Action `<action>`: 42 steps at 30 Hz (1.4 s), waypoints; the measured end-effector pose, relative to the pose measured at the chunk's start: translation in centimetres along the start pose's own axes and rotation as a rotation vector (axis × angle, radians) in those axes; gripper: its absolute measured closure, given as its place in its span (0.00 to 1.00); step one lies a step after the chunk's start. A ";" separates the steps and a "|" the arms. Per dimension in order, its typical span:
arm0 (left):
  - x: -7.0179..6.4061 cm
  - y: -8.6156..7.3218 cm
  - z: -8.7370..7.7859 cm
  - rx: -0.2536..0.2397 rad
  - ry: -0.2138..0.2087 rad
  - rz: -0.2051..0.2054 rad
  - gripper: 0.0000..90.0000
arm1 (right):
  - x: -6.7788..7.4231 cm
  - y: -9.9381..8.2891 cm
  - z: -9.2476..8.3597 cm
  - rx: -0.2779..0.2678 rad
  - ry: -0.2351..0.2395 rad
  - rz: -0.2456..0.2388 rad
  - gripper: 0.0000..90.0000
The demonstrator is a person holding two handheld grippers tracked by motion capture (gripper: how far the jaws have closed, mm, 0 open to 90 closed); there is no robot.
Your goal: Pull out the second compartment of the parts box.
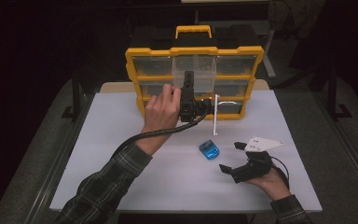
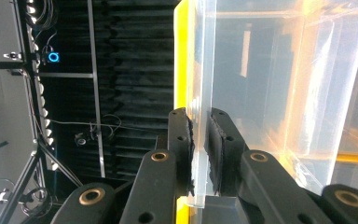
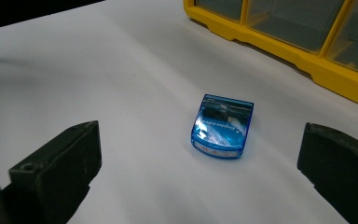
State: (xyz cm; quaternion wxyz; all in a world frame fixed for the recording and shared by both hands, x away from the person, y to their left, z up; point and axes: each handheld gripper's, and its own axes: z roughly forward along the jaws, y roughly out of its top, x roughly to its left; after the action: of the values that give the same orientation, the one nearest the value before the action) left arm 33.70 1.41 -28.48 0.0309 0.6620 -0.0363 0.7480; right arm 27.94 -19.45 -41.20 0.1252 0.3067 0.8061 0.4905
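Observation:
A yellow-framed organizer (image 1: 135,60) with clear drawers stands upright at the back of the white table (image 1: 116,154). One clear drawer (image 1: 203,74) in its top row sticks out. My left gripper (image 1: 188,77) is shut on that drawer's thin clear wall (image 2: 279,84), which is pinched between the pads (image 2: 186,140) beside the yellow frame (image 2: 182,56). A small blue translucent case (image 1: 209,150) lies flat on the table. My right gripper (image 1: 230,157) rests open just right of it, its jaws spread wide on either side of the blue case (image 3: 223,126) without touching it.
A thin white rod (image 1: 215,114) leans against the organizer's lower front. The organizer's bottom rail (image 3: 279,50) runs behind the blue case. Dark floor and stands surround the table; a black cable trails from the left gripper along the forearm.

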 end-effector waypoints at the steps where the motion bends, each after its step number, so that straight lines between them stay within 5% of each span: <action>1: 0.0 0.0 -0.1 0.004 0.000 0.000 0.90 | 0.0 0.0 0.0 0.000 0.000 0.000 0.00; 27: 0.0 -0.1 -0.8 -0.008 -0.006 -0.016 0.87 | 0.0 0.0 0.0 0.001 0.001 0.001 0.00; 31: 0.1 -0.3 -0.9 -0.001 -0.002 -0.025 0.69 | 0.1 0.0 0.0 0.003 0.001 0.002 0.00; 42: -0.2 -0.4 -1.5 -0.016 -0.008 -0.050 0.44 | 0.1 -0.1 0.1 0.004 0.001 0.000 0.00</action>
State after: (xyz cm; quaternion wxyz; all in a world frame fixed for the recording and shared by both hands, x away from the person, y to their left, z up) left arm 32.24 1.94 -28.82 0.0547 0.6656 -0.0256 0.7439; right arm 27.90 -19.36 -41.28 0.1240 0.3069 0.8071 0.4890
